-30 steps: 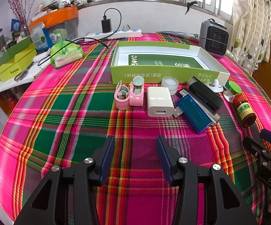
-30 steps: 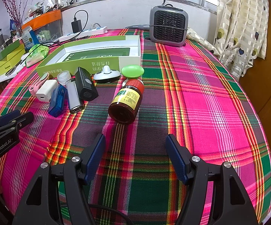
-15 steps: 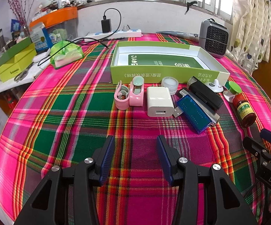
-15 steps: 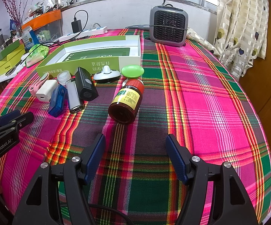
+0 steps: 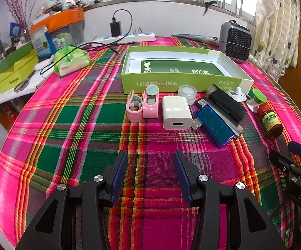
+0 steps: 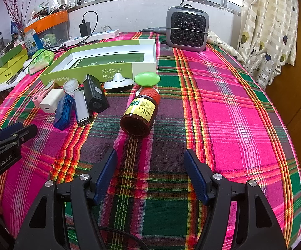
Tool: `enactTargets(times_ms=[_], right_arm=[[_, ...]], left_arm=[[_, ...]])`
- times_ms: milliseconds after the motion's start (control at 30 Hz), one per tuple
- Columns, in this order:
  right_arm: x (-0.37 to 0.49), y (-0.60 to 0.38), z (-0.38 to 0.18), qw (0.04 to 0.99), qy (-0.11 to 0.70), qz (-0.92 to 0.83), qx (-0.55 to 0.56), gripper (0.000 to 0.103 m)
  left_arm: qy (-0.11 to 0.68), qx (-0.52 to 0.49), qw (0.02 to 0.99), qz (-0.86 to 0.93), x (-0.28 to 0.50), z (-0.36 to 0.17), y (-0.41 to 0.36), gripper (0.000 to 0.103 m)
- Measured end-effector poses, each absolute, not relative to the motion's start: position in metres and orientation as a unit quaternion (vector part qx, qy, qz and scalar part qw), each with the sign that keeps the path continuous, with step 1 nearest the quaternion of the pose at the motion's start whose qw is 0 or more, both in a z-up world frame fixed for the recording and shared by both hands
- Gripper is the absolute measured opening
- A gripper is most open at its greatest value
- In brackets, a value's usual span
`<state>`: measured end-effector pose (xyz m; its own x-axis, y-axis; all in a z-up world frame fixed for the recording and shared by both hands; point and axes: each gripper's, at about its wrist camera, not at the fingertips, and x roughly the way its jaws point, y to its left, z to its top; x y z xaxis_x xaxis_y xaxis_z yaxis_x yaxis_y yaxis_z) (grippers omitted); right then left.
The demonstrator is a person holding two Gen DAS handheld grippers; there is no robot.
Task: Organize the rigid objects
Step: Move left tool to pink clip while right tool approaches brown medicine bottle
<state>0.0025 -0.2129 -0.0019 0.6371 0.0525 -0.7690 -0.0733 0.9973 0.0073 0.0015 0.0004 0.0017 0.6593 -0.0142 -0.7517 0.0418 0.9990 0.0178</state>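
A row of small objects lies before an open green box (image 5: 183, 83) (image 6: 100, 70): pink clips (image 5: 143, 104), a white charger (image 5: 176, 112) (image 6: 51, 100), a blue USB stick (image 5: 214, 125) (image 6: 64, 111), a silver stick (image 6: 81, 108), a black device (image 5: 226, 105) (image 6: 95, 95), a clear cap (image 5: 187, 92), a white knob (image 6: 118, 82), a green knob (image 6: 147, 79) and a red-capped brown jar (image 6: 140, 112) (image 5: 270, 120) on its side. My left gripper (image 5: 150, 175) is open and empty short of the charger. My right gripper (image 6: 150, 175) is open and empty just before the jar.
A plaid cloth (image 5: 67, 125) covers the table. A grey heater (image 6: 187, 29) stands at the back right, a power strip (image 5: 127, 37) at the back. A green pouch (image 5: 71, 61) and boxes (image 5: 15, 70) crowd the left. Curtains (image 6: 271, 25) hang at right.
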Motion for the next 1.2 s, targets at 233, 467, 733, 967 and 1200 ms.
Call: enactTargets(times_ms=[233,467,733,967,1200], right_arm=[[0.007,-0.216,-0.001,0.902,0.429,0.045,-0.016,0.067],[0.015,-0.217,0.013,0.908,0.415,0.053,0.001,0.067],[0.03,-0.22,0.012,0.905,0.421,0.055,0.015,0.067],[0.039,-0.221,0.011,0.902,0.427,0.061,0.02,0.067],[0.048,-0.221,0.007,0.898,0.436,0.058,0.014,0.067]], left_arm=[[0.421,0.016,0.906,-0.035,0.004,0.003,0.006,0.044],[0.427,-0.023,0.904,-0.025,0.016,0.006,0.027,0.044],[0.419,-0.033,0.907,-0.014,0.037,0.015,0.044,0.044],[0.416,-0.025,0.908,-0.026,0.049,0.017,0.043,0.044],[0.425,-0.009,0.905,-0.027,0.06,0.011,0.039,0.044]])
